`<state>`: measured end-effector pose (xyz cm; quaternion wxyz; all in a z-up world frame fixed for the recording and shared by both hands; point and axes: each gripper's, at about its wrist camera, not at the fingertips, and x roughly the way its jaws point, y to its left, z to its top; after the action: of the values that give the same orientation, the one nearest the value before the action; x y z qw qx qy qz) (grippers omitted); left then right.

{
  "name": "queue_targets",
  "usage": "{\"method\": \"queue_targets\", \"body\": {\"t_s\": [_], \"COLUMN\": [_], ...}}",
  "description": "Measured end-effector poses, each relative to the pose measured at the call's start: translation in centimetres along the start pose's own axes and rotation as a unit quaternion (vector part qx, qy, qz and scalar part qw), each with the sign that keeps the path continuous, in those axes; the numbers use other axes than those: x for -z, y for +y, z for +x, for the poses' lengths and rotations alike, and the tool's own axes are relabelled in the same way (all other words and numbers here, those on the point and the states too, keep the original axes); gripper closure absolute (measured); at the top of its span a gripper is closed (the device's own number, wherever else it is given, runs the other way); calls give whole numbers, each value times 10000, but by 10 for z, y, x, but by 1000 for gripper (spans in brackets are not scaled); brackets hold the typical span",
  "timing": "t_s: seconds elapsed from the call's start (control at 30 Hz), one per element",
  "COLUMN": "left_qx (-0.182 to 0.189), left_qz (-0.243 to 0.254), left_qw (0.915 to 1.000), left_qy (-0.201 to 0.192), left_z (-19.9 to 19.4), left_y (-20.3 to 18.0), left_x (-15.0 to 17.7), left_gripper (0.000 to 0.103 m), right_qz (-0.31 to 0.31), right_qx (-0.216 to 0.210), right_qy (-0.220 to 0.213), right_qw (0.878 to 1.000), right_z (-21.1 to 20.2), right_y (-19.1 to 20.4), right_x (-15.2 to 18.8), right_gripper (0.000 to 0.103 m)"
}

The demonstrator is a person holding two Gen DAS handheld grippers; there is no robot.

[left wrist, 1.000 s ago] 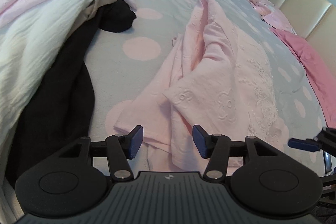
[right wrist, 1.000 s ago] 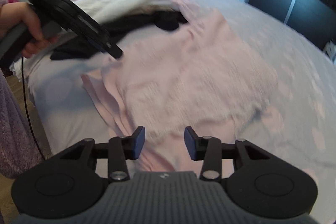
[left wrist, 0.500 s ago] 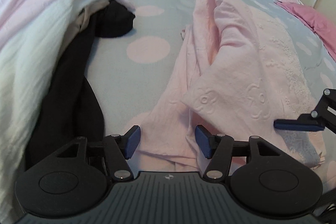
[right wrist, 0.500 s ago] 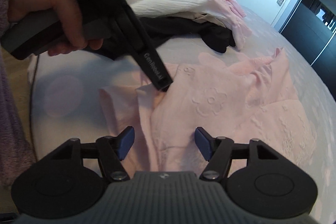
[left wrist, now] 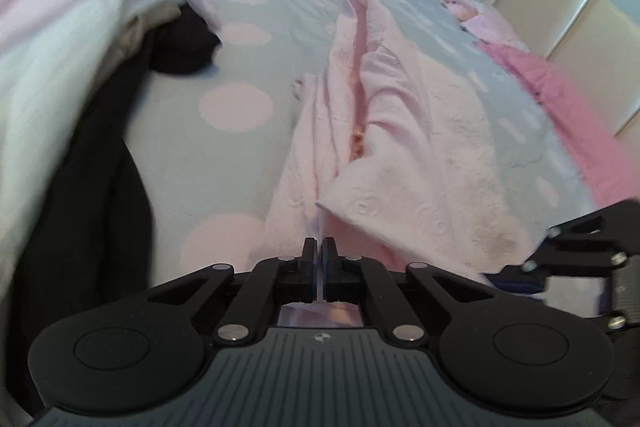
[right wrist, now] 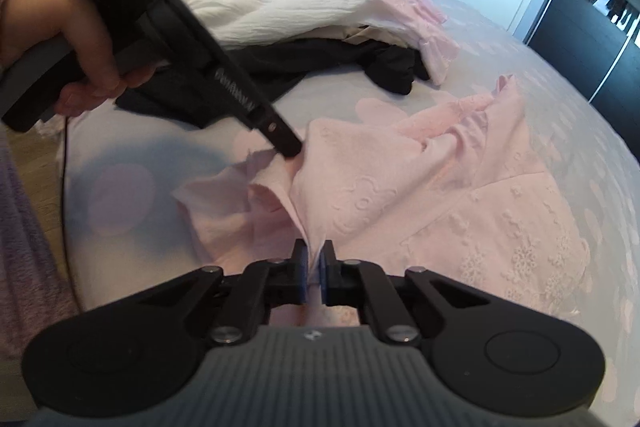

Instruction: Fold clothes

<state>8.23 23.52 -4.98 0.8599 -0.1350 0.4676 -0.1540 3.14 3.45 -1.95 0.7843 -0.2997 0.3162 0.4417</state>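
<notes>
- Pink embossed cloth, the pale pink garment [left wrist: 420, 147], lies rumpled on the grey bedspread [left wrist: 240, 155] with its pink dots, in the left wrist view.
- Left gripper [left wrist: 319, 251]: jaws pressed together on a thin edge of that garment.
- A heap of clothes [left wrist: 60, 67], cream, pink and black, sits at the left; this side is blurred, so the pieces are hard to separate.
- The right gripper shows at the right edge, dark and smeared.
- Right wrist view: the right gripper [right wrist: 314, 263] has its jaws closing, pinching a fold of the garment's near hem.
- A hand [right wrist: 60, 39] grips the left gripper's handle; its tip [right wrist: 286, 147] meets the garment's left corner, which stands lifted.
</notes>
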Motion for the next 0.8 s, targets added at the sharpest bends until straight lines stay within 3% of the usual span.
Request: {"method": "queue_targets", "body": {"t_s": [0.2,0.27,0.4,0.47,0.5,0.53,0.57,0.73,0.8], "left_qx": [782,844,579,423,339,270,219,230,170], "left_qz": [-249,-236,-366,-442,-489,-487,-399,161,382], "left_qw": [9964,9959,9976,9980,9977,9974,9973,9941,9933], "left_qy": [191,238,12,-176,-313,-454,-579,-1052,-1074], "left_z": [-8,-6,-4,-7,-11,-16,-19,-24,-20], "left_y": [-6,-7,-2,1,1,0,-4,-38,-50], "left_x": [5,2,-4,-9,-12,-14,-17,-40,-53], "left_gripper": [103,103,101,89,78,73,73,73,73], "right_qz": [91,66,181,302,371,429,453,578,711], "right_qx": [-305,-451,-435,-395,-391,-364,-324,-149,49], "right_qy": [-96,-57,170,138,101,60,0,-305,-386], "right_qw": [9994,9989,9987,9987,9985,9984,9984,9977,9967], "right_z": [-22,-25,-12,-7,-7,-10,-13,-38,-44], "right_y": [1,3,3,-1,-4,-7,-9,-29,-45], "right_x": [10,11,20,24,25,25,24,23,25], "right_gripper": [96,96,96,92,84,76,63,60,60]}}
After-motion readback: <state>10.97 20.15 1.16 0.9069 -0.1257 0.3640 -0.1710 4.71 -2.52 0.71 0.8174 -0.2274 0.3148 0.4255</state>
